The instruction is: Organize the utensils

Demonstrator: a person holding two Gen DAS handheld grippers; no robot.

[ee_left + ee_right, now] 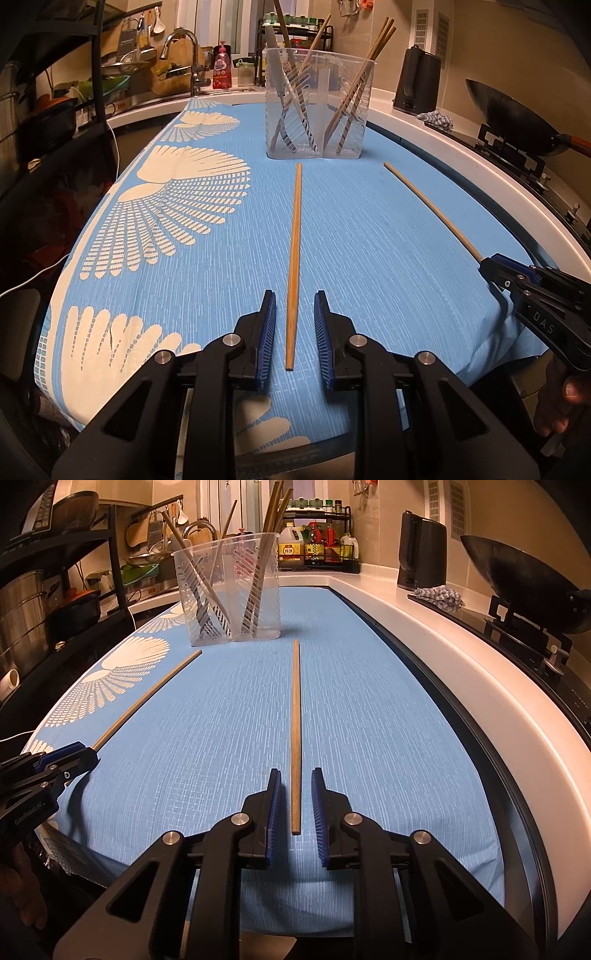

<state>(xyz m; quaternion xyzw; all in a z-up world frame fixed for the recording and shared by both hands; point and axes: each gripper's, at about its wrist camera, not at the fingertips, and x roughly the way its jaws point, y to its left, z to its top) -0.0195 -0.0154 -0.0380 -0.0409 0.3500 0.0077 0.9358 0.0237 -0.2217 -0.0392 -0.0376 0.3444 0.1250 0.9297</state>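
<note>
Blue tablecloth [369,236] with white fan pattern: spread over the counter, under both tongs. Left tongs [294,304]: low over the cloth, pads parted a little, touching nothing. Left chopstick [294,258]: flat on the cloth, its near end lying in the gap between the left pads with clear space on each side, its length running straight ahead of them toward the holder. Clear plastic utensil holder [319,107]: upright on the cloth just past the far ends of both chopsticks, ahead of both tongs; two compartments, the left holding a fork, a pale-handled utensil and wooden sticks, the right a bundle of chopsticks leaning to the right. Right tongs [295,784]: low over the cloth to the right of the left tongs, pads likewise slightly apart and gripping nothing. Right chopstick [296,734]: flat on the cloth, near end between the right pads without touching them, pointing forward to the holder. Black kettle [421,550]: on the white counter, far ahead and right of the right tongs. Wok [517,579]: on the stove, right of the right tongs.
</note>
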